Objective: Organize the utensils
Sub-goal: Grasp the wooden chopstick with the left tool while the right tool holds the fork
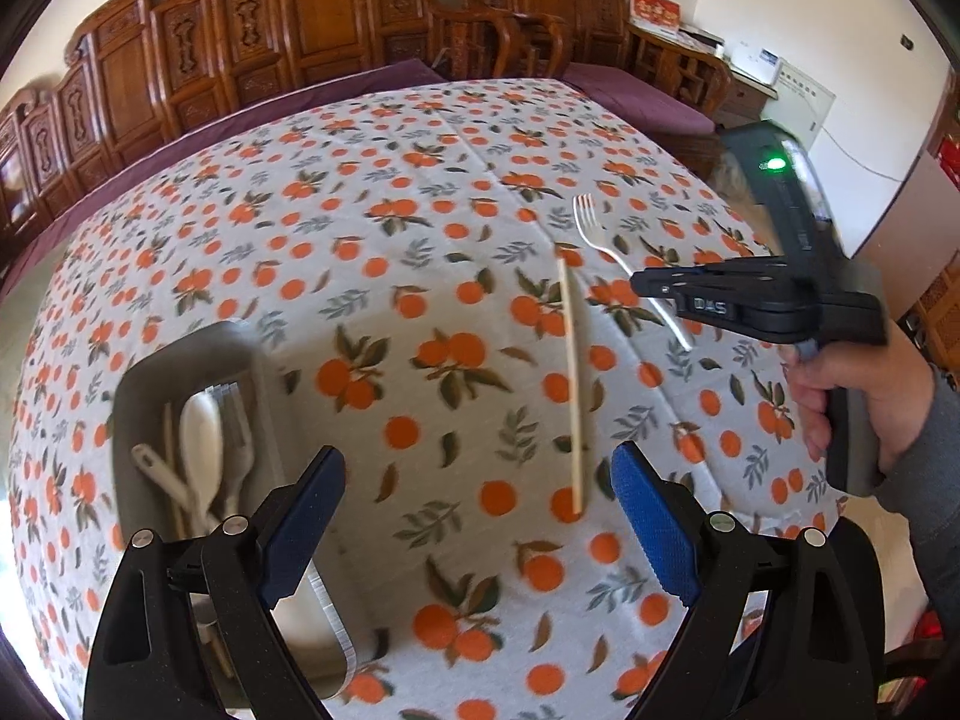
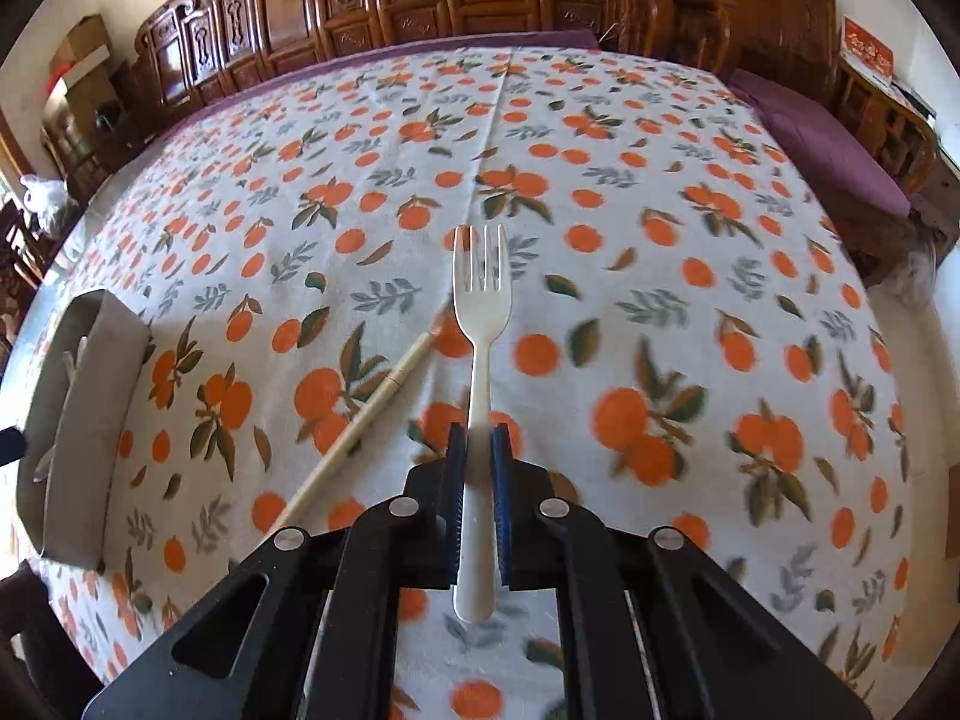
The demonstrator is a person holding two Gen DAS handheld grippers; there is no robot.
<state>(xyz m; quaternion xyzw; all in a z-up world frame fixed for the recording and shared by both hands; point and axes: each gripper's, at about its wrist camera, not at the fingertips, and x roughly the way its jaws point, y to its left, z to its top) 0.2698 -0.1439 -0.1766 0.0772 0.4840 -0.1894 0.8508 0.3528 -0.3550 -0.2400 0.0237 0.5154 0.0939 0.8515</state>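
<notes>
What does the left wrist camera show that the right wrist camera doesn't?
Left wrist only: the utensils inside the grey tray, the open left gripper, and the hand holding the right gripper.

Right wrist only: a close view of the right gripper shut on the fork's handle.

Both: the fork, the chopstick lying on the tablecloth, and the tray.

White raised letters "DAS" stand on the black body of the right hand-held gripper (image 1: 645,288); no other text is legible.
</notes>
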